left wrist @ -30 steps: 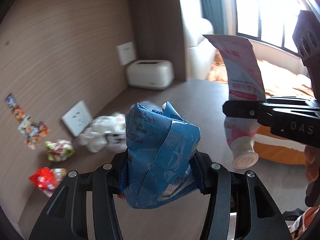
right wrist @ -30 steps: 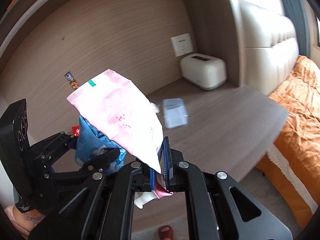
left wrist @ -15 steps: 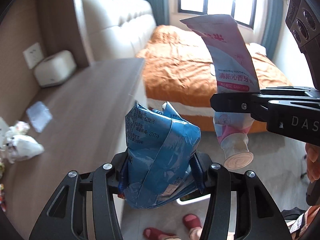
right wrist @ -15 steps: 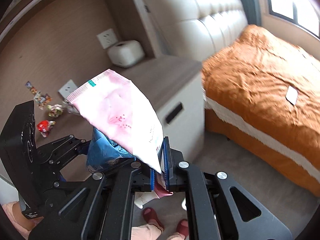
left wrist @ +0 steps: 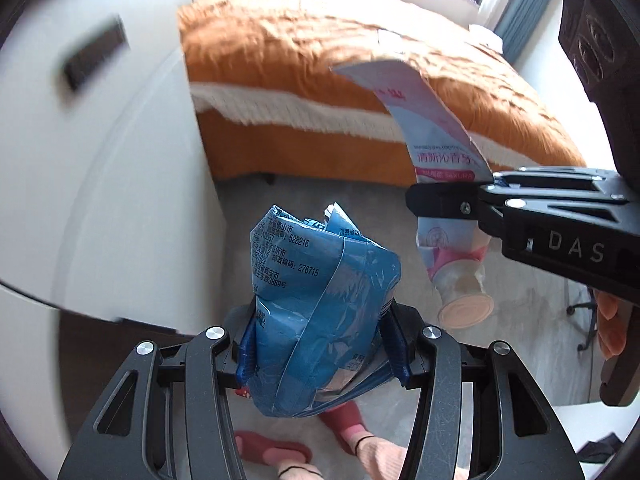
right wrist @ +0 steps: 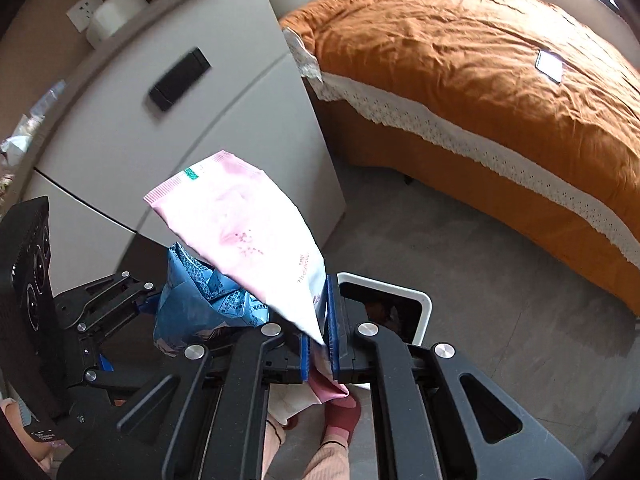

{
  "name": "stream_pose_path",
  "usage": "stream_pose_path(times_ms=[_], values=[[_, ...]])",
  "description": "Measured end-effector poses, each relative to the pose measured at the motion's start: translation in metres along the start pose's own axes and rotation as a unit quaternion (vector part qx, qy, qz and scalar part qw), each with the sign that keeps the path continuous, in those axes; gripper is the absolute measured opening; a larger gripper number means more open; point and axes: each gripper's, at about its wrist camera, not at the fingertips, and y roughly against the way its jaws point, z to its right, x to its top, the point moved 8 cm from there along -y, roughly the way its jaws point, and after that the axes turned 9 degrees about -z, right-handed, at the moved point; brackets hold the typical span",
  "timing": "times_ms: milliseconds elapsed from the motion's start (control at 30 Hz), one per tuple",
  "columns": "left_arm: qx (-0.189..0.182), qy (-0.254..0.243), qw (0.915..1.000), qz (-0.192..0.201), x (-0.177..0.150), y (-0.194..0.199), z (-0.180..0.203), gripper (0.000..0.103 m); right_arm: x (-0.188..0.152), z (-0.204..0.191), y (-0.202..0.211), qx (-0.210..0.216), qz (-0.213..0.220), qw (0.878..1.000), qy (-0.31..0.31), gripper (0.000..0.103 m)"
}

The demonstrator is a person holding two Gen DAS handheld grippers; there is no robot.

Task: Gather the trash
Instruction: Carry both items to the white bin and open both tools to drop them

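Your left gripper [left wrist: 320, 344] is clamped on the blue bag [left wrist: 320, 312], crumpled, light and springy. Your right gripper [right wrist: 320, 344] pinches the pink tube [right wrist: 248, 236] near its cap: soft, slick, floppy. Both hang above the bin [right wrist: 420, 304].

The left gripper [left wrist: 320, 340] points steeply down, jaws clamped partway. The right gripper [right wrist: 319, 344] angles down just beside it to the right, jaws pinched nearly together.
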Motion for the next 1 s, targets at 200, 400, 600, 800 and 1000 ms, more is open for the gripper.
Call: stream_pose_path(times_ms=[200, 400, 600, 800, 1000], values=[[-0.024, -0.025, 0.9991, -0.024, -0.025, -0.109, 0.002, 0.05, -0.023, 0.037, -0.111, -0.014, -0.032, 0.999, -0.002, 0.009], [-0.046, -0.023, 0.9975, -0.048, -0.046, -0.182, -0.003, 0.098, -0.045, 0.06, -0.19, 0.006, -0.053, 0.998, -0.015, 0.097], [-0.038, -0.035, 0.9971, -0.057, -0.057, -0.2, -0.01, 0.098, -0.073, 0.078, -0.219, -0.02, -0.082, 0.996, -0.028, 0.098], [-0.035, -0.038, 0.9973, -0.053, -0.053, -0.185, -0.008, 0.098, -0.074, 0.072, -0.204, -0.023, -0.081, 0.996, -0.038, 0.098], [-0.031, -0.038, 0.9979, -0.041, -0.04, -0.147, -0.007, 0.098, -0.061, 0.061, -0.169, -0.02, -0.072, 0.996, -0.045, 0.098]])
